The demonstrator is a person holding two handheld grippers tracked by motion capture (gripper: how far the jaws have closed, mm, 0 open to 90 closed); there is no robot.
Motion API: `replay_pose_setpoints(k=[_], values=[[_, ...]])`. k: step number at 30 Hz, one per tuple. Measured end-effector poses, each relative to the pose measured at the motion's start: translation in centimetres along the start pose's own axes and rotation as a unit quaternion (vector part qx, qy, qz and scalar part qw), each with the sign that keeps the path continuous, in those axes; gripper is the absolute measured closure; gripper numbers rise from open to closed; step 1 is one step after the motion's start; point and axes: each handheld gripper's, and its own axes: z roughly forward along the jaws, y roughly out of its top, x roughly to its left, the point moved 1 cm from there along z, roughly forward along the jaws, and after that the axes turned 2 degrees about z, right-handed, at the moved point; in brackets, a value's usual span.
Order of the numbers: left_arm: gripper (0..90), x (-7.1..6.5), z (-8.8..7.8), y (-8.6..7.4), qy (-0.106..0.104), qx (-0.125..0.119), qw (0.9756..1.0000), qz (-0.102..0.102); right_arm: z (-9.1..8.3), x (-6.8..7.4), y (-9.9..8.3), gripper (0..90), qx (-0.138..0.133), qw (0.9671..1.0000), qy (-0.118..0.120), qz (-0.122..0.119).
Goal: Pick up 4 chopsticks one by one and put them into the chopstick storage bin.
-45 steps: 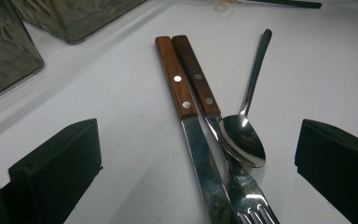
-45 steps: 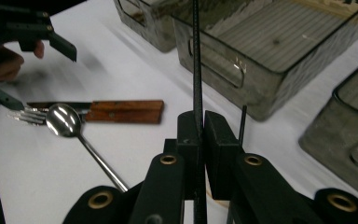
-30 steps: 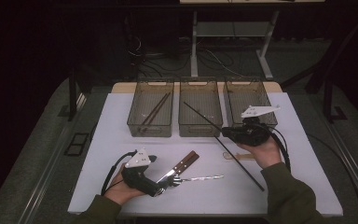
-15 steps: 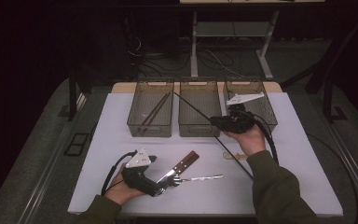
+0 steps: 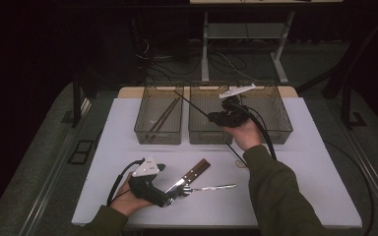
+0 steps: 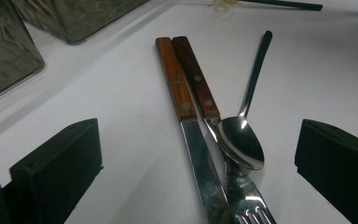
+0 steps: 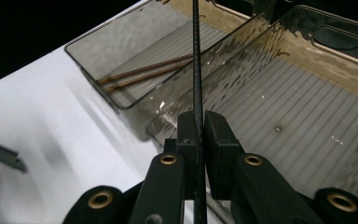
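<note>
The right hand-held gripper (image 5: 215,118) is raised above the middle one of three clear smoked plastic bins (image 5: 209,129) that stand in a row at the far side of the white surface (image 5: 320,162). The right forearm in a dark green sleeve (image 5: 275,191) stretches forward from the bottom edge of the high view. The jaws of this hand-held gripper are clenched on a long thin black stick (image 5: 192,104), which runs slanted from behind the hand, through the jaws, and out over the wall between the left bin (image 5: 160,132) and the middle bin.

The left hand-held gripper (image 5: 177,192) rests low on the near part of the surface, with the left hand (image 5: 128,199) wrapped around its body. Its jaws are released and stand wide apart.

The right gripper view shows the two black pads pressed flat on the black stick (image 7: 196,84), and also two thin brown wooden chopsticks (image 7: 144,72) that lie on the ribbed floor of the left bin. The floor of the middle bin (image 7: 303,112) looks bare there.

The left gripper view shows the cutlery between the open jaws: a steel knife with a light brown wooden handle (image 6: 177,79), just beside it a steel fork with a darker wooden handle (image 6: 196,79), and a steel spoon with a thin dark handle (image 6: 242,144) whose bowl lies on the fork's neck. No jaw touches them. In the high view these pieces are small and hard to separate.
</note>
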Motion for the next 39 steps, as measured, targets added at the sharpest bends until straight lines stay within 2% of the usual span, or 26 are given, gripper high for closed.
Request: replay_pose_setpoints(k=[8,14,33,39], values=[[0.0,-0.1,0.0,0.0,-0.002,-0.002,1.0,0.002,2.6,0.7,1.7,85.3,0.01,0.9999,-0.005,-0.004],[0.0,-0.1,0.0,0.0,-0.004,-0.001,1.0,0.005,4.6,0.9,2.6,85.2,0.022,0.9996,-0.018,-0.005],[0.0,-0.1,0.0,0.0,-0.009,-0.003,1.0,0.0,10.5,1.8,5.2,85.2,0.056,0.9977,-0.035,0.012],[0.0,-0.1,-0.1,0.0,-0.01,-0.005,0.9999,0.004,12.1,2.4,5.7,85.2,0.066,0.9969,-0.042,0.012]])
